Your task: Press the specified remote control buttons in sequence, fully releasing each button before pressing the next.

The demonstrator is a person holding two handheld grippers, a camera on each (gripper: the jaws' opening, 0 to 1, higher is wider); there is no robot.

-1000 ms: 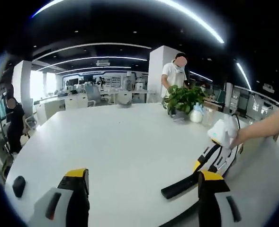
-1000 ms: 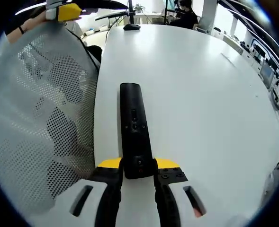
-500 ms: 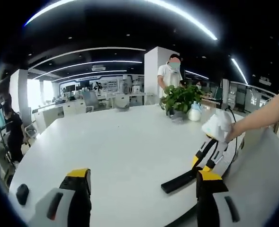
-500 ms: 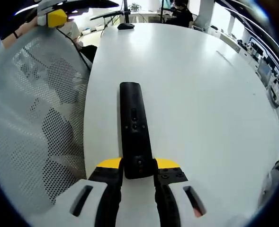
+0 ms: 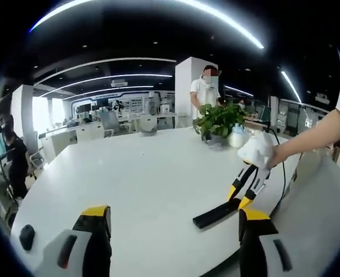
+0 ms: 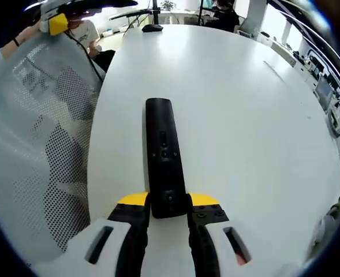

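Observation:
A long black remote control point(image 6: 163, 156) lies lengthwise over the white table point(image 6: 250, 115), buttons facing up. My right gripper point(image 6: 168, 201) is shut on its near end, a yellow-tipped jaw on each side. The left gripper view shows the same remote point(image 5: 215, 214) near the table's edge, with the right gripper point(image 5: 246, 186) behind it and a white-gloved hand point(image 5: 256, 151) holding that gripper. My left gripper point(image 5: 174, 218) hangs open over the table's near edge with nothing between its jaws. It also appears as a yellow-tipped left gripper point(image 6: 57, 22) at the upper left of the right gripper view.
A white mesh chair back point(image 6: 34, 150) stands beside the table edge. A potted plant point(image 5: 219, 120) and a white bottle point(image 5: 237, 138) sit at the far side, and a black mouse point(image 5: 26, 236) at the left corner. A person point(image 5: 207, 92) stands behind the plant; another point(image 5: 11, 156) sits left.
The right gripper has carried the remote a little farther in over the table, away from the chair back. Its grip on the remote is unchanged. The left gripper stays open.

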